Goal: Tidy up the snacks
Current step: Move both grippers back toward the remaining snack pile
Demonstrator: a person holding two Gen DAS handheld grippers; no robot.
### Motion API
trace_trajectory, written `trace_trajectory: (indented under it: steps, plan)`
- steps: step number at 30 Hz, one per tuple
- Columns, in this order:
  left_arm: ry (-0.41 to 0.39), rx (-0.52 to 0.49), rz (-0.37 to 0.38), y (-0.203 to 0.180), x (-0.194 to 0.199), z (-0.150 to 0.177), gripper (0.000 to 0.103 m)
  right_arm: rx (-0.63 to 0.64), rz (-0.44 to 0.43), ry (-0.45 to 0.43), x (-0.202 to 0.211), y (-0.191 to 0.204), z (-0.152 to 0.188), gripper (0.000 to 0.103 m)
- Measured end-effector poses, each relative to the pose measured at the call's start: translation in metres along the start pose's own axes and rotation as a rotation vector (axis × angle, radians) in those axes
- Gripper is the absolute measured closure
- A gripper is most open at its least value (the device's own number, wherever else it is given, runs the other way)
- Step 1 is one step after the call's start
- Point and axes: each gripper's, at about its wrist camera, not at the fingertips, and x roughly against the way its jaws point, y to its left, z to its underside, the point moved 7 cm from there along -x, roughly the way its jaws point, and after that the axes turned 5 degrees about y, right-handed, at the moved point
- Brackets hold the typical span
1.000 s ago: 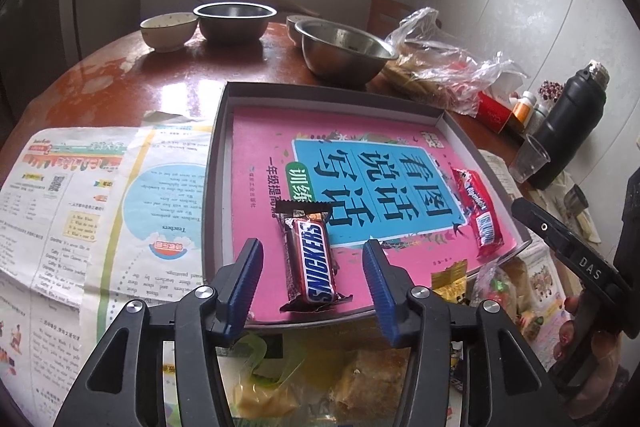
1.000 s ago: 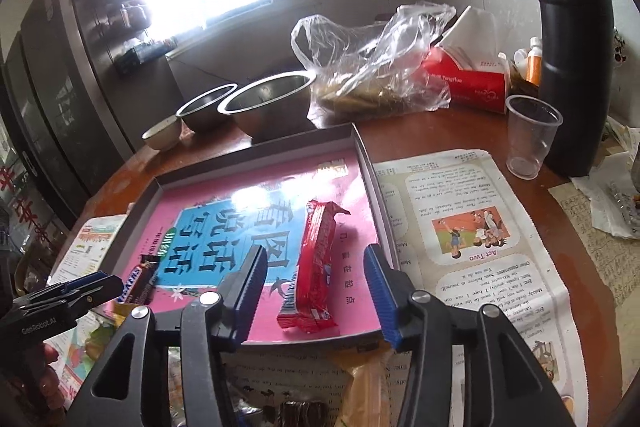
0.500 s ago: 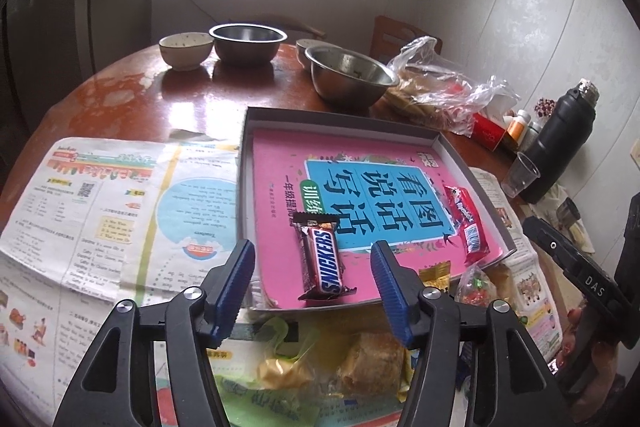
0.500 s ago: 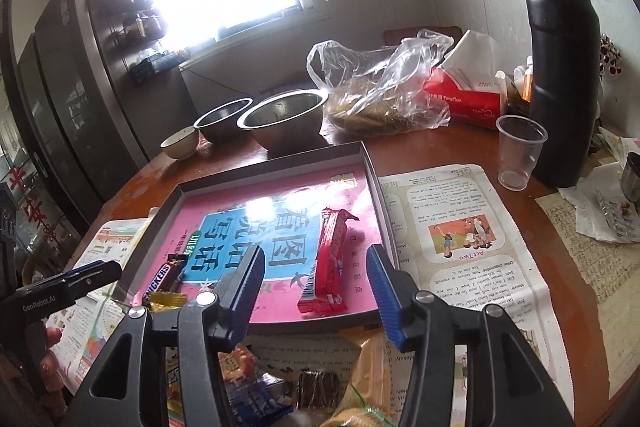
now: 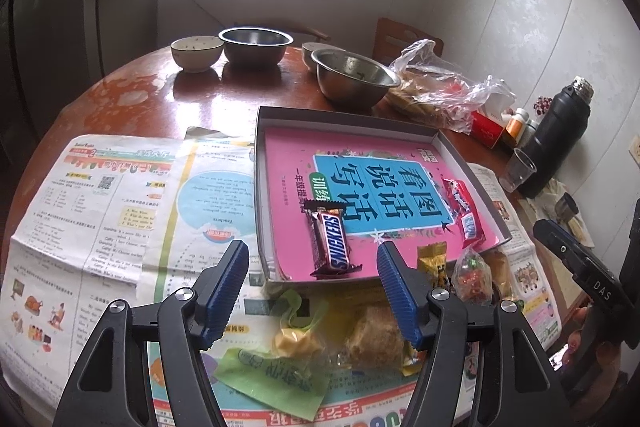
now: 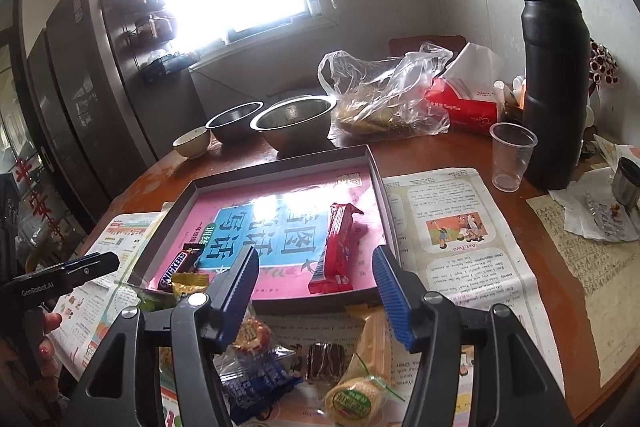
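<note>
Both bars lie in the tray (image 5: pixel 344 119): Snickers bar (image 5: pixel 330 243), red bar (image 6: pixel 338 247). Left gripper (image 5: pixel 312 291) and right gripper (image 6: pixel 314 291) have just been opening (nothing between); pick next from the lower-frame pile squarely.

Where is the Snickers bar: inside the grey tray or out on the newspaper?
Inside. The Snickers bar lies flat on the pink book in the grey tray, near its front edge.
</note>
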Motion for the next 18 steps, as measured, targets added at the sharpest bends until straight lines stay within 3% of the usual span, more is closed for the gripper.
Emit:
trace_trajectory:
  steps: [18]
  plan:
    - [0.023,-0.016,-0.009,0.006,0.013,0.017,0.034,0.022,0.02,0.015,0.022,0.003,0.022,0.042]
